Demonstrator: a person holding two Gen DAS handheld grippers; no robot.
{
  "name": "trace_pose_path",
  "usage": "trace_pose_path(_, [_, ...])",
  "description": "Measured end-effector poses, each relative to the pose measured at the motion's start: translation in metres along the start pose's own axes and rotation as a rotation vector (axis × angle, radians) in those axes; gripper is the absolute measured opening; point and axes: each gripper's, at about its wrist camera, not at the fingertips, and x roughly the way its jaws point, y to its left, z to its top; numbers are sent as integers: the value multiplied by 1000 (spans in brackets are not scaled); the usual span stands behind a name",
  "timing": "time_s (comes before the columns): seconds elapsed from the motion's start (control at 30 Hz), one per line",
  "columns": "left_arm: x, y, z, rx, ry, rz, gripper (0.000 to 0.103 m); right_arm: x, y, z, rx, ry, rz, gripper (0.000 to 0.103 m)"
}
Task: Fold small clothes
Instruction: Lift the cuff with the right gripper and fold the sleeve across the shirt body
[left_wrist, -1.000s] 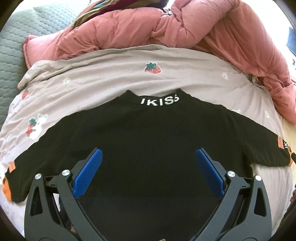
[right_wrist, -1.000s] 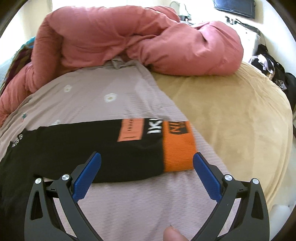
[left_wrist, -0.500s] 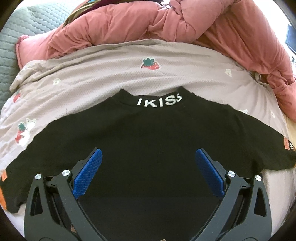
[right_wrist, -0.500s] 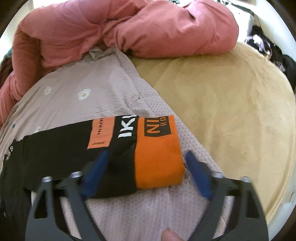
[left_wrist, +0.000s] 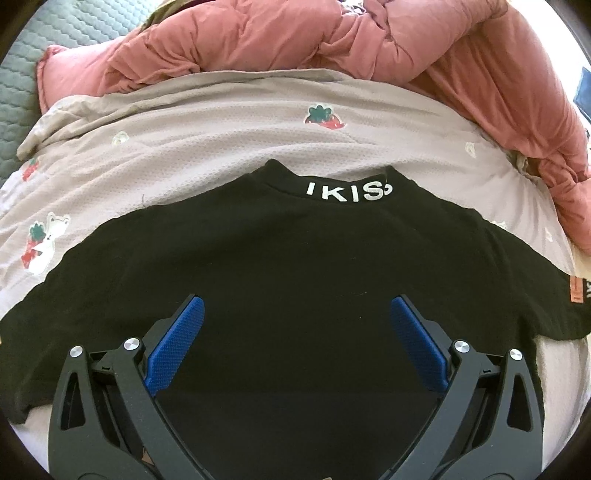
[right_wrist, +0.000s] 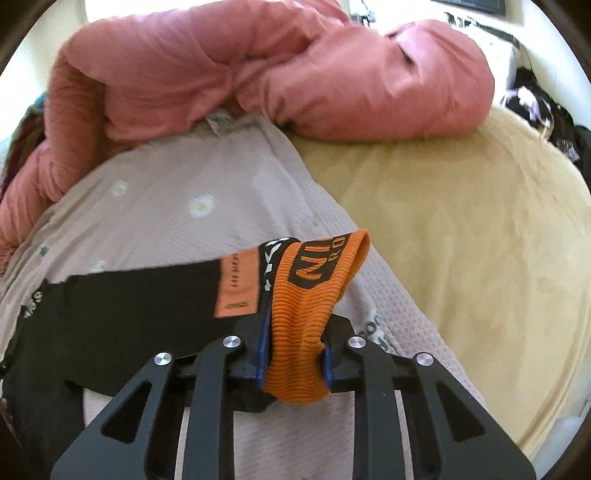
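1. Ahead of both my grippers is a bed covered by a pale mauve sheet (left_wrist: 229, 155) printed with strawberries and small flowers. A rumpled pink duvet (left_wrist: 332, 40) is heaped along its far side.
2. Beyond my left gripper, to the far left, is a grey quilted mattress cover (left_wrist: 22, 85). To the right of my right gripper lies a tan fleece blanket (right_wrist: 461, 229), with dark clutter past it at the room's bright far edge.
3. The task's thing, a black sweater (left_wrist: 295, 277), lies flat on the sheet directly under and ahead of my left gripper, its collar at the far end showing white letters.
4. My left gripper (left_wrist: 295, 336) tilts steeply downward over the sweater's body. Its jaws stand wide apart, blue pads clear of the cloth, holding nothing.
5. My right gripper (right_wrist: 291, 350) also angles downward, at the end of the sweater's sleeve. Its jaws have just been closing and now stand narrow, pinching the orange ribbed cuff (right_wrist: 306, 306) between the pads.
6. The cuff bunches and rises above the pads, and the black sleeve trails away to the gripper's left across the sheet.
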Motion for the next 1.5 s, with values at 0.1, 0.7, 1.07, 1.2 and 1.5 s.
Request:
trace_pose_path(0.1, [-5,3,1,-3,-3,-18,95,-21,23,5,-31,-39,49,19])
trace_pose_path(0.7, [-31,53,-2,-42,-68,-93,95,-75,226,-8,-242,-33,404,19])
trace_pose_path(1.07, [-32,80,-3,-76,-37,-107,95,-63,314,-34,-317,55,503,19])
trace_pose_path(1.2, [-34,99,-3,-137,-37,-117,95,-60,341,-44,-344,90,535,19])
trace_pose_path(1.5, [-31,117,-5,-204,-23,-153,95,-51,381,-61,-383,145,575,26])
